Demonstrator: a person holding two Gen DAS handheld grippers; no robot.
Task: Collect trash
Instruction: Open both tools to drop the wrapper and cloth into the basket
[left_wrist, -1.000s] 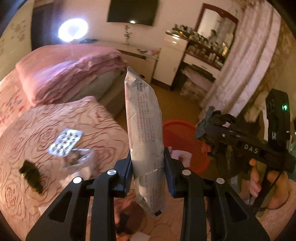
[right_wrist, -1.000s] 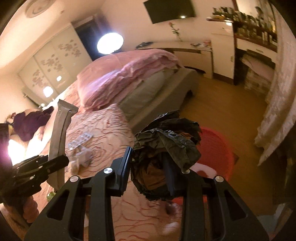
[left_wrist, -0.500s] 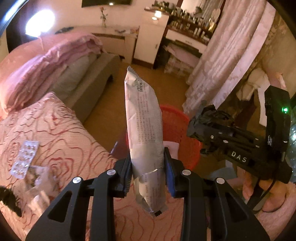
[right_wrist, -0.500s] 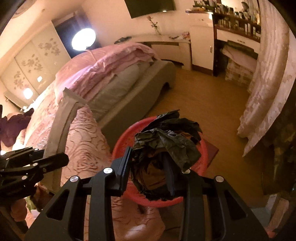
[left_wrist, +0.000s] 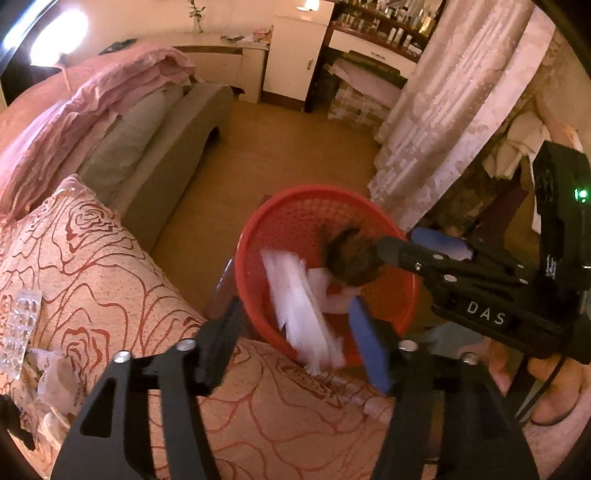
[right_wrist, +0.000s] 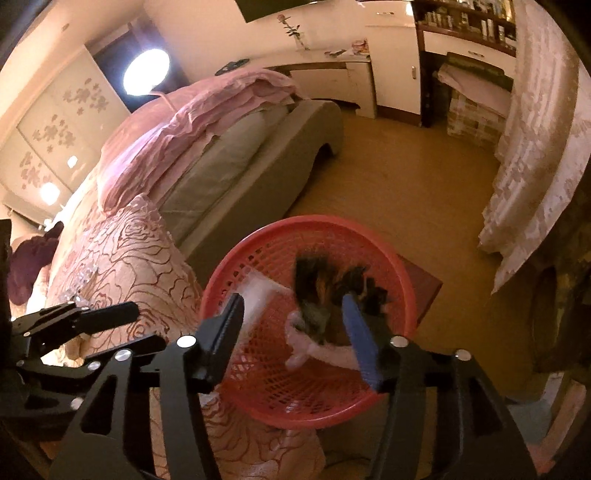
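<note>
Both pairs of jaws were opening, gripping nothing: the left gripper framed a blurred silver wrapper, the right gripper a dark crumpled bag, both over the red basket beside the bed.

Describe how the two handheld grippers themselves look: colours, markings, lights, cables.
Both are matte black frames with silver screw heads and flat blue pads lining the jaws. The right gripper, seen from the left gripper, bears white letters "DAS", a boxy black block with a green light, and a thin black cable by the hand.
</note>
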